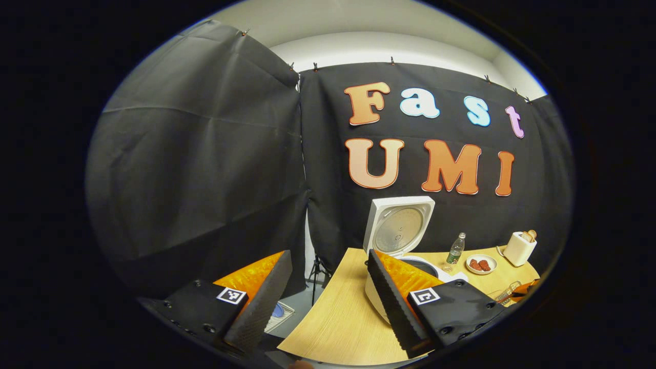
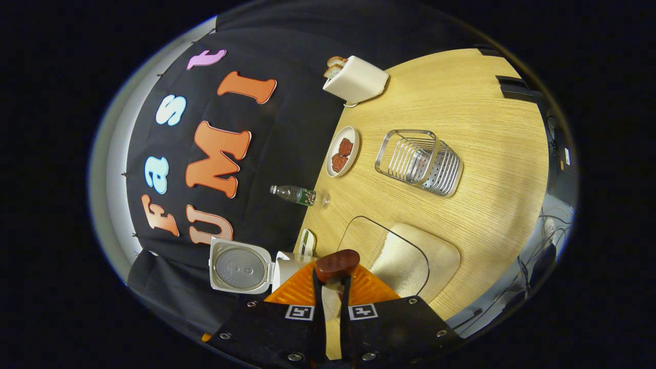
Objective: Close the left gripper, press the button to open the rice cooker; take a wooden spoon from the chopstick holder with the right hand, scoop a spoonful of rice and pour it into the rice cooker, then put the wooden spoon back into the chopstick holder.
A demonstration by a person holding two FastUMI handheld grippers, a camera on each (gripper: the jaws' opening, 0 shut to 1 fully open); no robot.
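In the right gripper view my right gripper (image 2: pixel 335 274) is shut on the wooden spoon (image 2: pixel 336 264). The spoon's dark brown bowl sticks up just past the fingertips, and I cannot tell whether rice lies in it. This view is rolled sideways. The white rice cooker (image 2: pixel 288 266) stands just left of the spoon with its lid (image 2: pixel 240 266) swung open. A clear container of rice (image 2: pixel 410 256) lies to the spoon's right. The metal chopstick holder (image 2: pixel 420 163) stands farther off. My left gripper (image 1: pixel 328 292) is open and holds nothing, with the open cooker (image 1: pixel 400 228) behind its right finger.
On the wooden table (image 1: pixel 333 318) a water bottle (image 2: pixel 294 195), a plate of red food (image 2: pixel 342 152) and a white toaster with bread (image 2: pixel 356 79) stand along the black wall. The table's left edge drops to the floor beside a tripod (image 1: pixel 316 271).
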